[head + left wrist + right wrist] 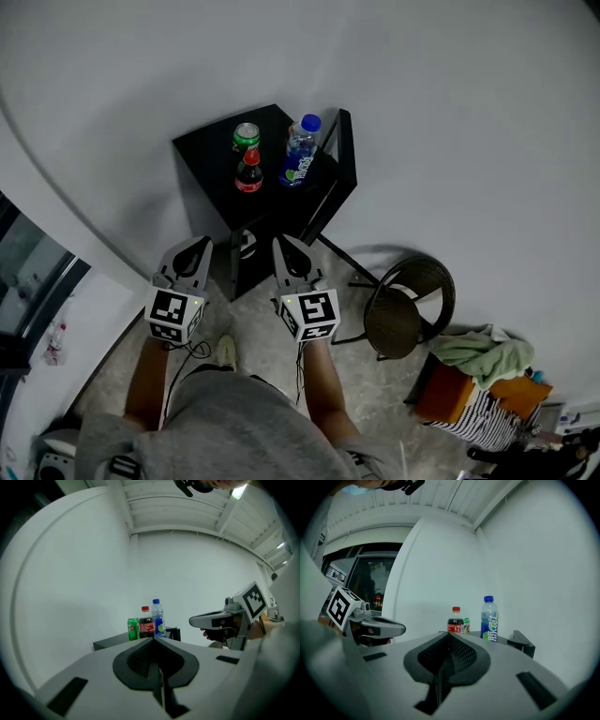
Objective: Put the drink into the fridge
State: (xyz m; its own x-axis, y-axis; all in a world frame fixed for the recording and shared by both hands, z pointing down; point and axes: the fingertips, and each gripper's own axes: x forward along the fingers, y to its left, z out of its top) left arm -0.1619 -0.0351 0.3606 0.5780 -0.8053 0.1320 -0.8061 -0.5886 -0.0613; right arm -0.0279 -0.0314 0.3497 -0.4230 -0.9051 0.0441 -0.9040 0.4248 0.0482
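Left gripper (201, 243) and right gripper (282, 242), both closed, point at the table (208, 161).

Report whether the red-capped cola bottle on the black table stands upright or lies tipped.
Upright: the dark cola bottle with red cap stands on its base on the black square table, cap uppermost.

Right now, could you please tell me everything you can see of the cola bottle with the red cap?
The cola bottle is small and looks like clear plastic. It is filled with dark drink and has a red screw cap and a red label band. It stands upright and closed on the black table. A green can stands just behind it, too close to tell whether they touch. A blue-capped bottle stands apart to its right. Nothing grips it.
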